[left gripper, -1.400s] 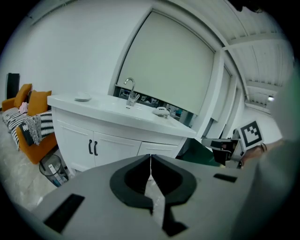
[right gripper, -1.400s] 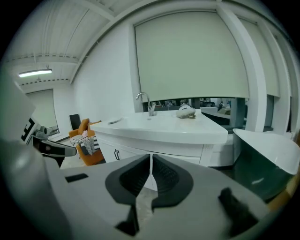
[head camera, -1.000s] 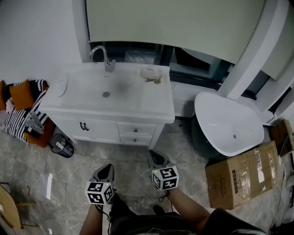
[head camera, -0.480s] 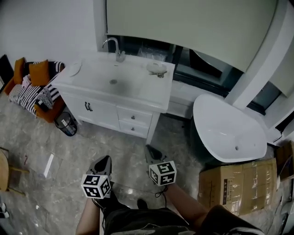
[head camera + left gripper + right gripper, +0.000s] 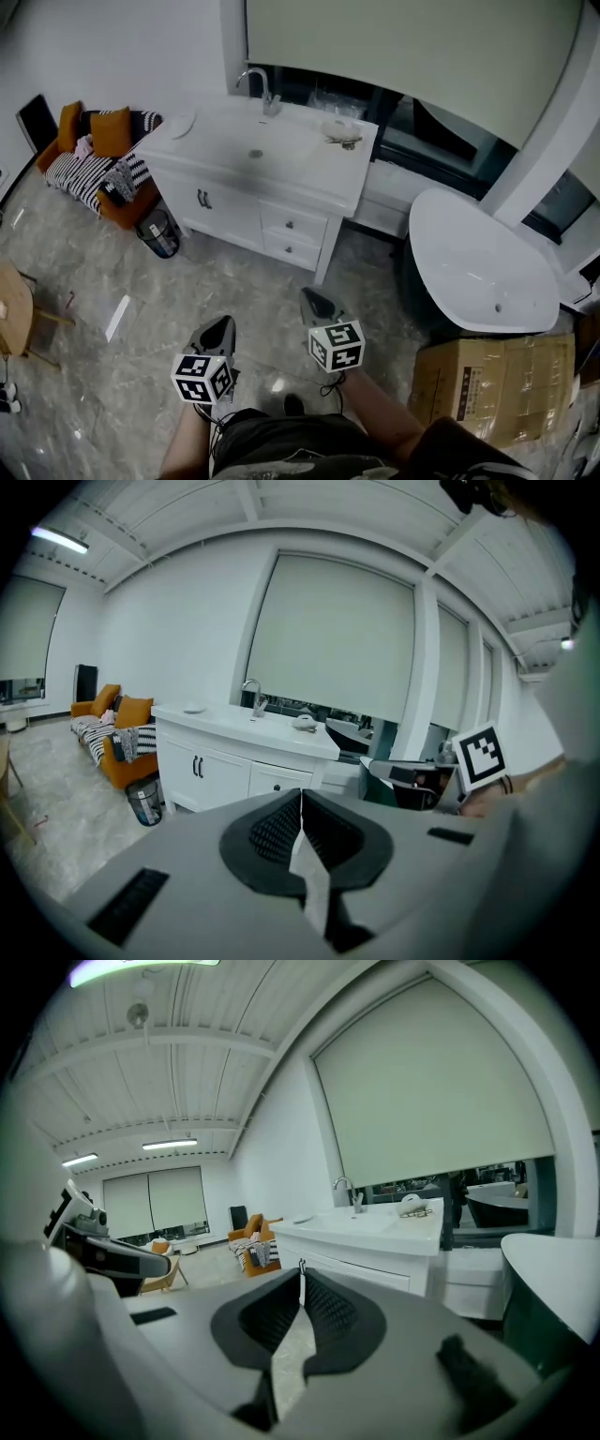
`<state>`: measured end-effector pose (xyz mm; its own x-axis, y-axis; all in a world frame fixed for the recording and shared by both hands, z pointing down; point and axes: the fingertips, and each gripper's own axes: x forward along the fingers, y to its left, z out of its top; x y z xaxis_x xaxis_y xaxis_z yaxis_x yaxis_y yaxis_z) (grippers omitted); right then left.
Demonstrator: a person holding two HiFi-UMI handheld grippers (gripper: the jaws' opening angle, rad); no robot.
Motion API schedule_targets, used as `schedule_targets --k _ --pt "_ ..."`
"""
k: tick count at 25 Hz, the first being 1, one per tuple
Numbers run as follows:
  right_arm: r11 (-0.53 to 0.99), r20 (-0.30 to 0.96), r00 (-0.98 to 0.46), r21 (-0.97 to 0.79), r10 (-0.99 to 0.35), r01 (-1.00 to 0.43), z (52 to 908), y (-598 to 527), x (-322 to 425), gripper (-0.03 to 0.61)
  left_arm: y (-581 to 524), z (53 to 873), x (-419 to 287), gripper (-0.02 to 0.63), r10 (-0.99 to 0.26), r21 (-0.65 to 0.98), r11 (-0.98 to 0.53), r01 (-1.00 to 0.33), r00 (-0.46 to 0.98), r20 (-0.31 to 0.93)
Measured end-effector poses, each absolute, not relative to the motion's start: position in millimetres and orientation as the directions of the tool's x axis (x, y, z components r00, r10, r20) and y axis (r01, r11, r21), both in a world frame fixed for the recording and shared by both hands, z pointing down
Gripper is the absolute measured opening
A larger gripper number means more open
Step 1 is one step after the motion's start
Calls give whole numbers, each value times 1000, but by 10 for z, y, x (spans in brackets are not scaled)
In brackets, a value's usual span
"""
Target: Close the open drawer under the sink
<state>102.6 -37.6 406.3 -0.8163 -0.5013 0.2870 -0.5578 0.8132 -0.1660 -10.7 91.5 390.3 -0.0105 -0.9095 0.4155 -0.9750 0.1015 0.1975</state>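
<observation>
Vanity first: the white rectangular sink cabinet (image 5: pixel 225 208) is stretched left to right. Its two small white stacked drawers (image 5: pixel 292 236), fronts seemingly flush, are faced towards the left gripper (image 5: pixel 223 325) and right gripper (image 5: pixel 310 299), both held well apart from it, jaws closed and empty.

Dark print on cardboard box (image 5: pixel 492 380), too small to read, nothing legible

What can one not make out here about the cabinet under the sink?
- Drawers, head view: too small to tell whether one stands open.
- Cabinet, right gripper view: lower front hidden behind the right gripper.
- Item on top, head view: too small to name.
</observation>
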Motion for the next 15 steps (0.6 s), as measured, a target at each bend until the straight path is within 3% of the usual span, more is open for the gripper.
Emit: schedule_targets --k 15 --pt "837 291 -834 -154 -469 -525 3971 479 838 34 1792 3611 -239 15 -929 172 131 -976 -60 365"
